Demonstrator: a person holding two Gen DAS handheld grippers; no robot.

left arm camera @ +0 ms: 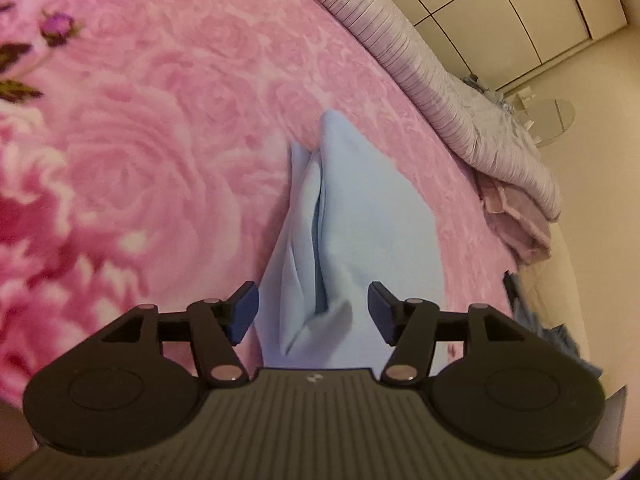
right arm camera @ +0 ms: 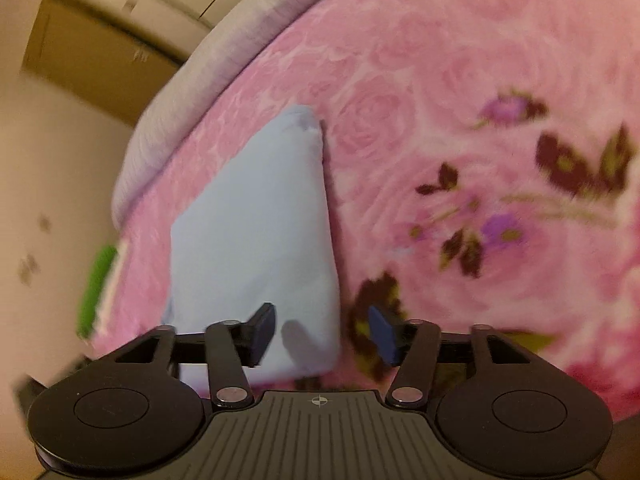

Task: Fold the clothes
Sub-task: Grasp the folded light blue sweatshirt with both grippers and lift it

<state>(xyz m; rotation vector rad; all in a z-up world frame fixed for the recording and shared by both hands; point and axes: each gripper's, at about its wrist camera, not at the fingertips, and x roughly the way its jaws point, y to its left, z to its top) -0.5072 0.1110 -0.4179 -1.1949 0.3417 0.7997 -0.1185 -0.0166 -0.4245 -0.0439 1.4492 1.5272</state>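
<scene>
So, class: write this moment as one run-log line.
task: fold clothes | light blue garment folded on pink rose blanket | left claw open | right claw open, nothing gripped

One blue garment, one pink blanket

A bed with a pink rose-print blanket stands beside cream panelled wardrobes and a pale floor.

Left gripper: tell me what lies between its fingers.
The light blue garment, untouched by the open left gripper, in the left wrist view.
</scene>
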